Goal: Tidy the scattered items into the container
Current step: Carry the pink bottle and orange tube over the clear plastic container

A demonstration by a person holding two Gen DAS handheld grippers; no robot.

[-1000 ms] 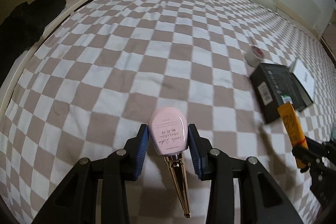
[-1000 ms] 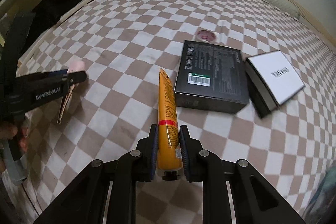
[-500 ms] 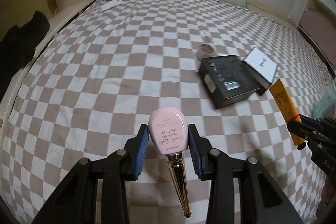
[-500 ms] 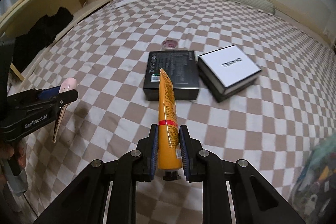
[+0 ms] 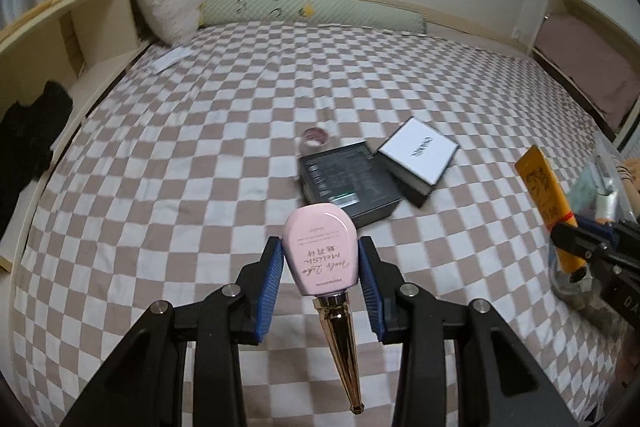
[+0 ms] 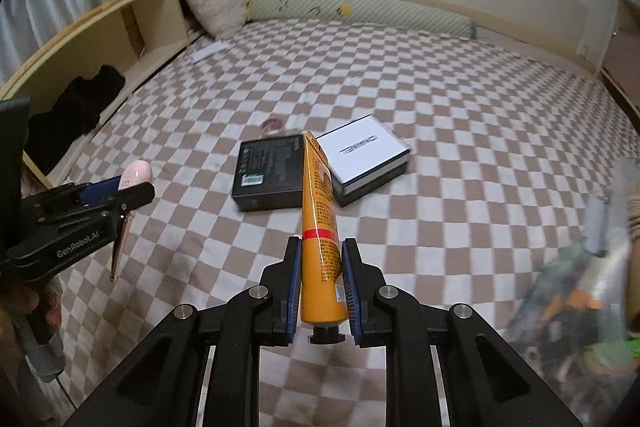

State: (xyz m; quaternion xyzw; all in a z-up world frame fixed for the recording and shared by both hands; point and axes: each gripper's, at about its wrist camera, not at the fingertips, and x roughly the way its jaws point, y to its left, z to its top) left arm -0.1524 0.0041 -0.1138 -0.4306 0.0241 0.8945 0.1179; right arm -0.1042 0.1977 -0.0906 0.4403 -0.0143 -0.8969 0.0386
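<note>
Container [image 6: 592,275] sat at 3 o'clock of right gripper [image 6: 320,287], the nearer one; its jaws clenched orange tube [image 6: 320,219], long axis along fingers. Left gripper [image 5: 320,279] clamped pink bottle [image 5: 320,255], gold cap rearward.

"GenRobot.AI" stands on the left gripper [image 6: 134,193]; "CHANEL" on the white box lid [image 6: 362,151]; the pink bottle [image 5: 319,251] reads "Melish".

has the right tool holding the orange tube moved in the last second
Yes. The right tool, shut on the orange tube, has pulled back from the black box.
</note>
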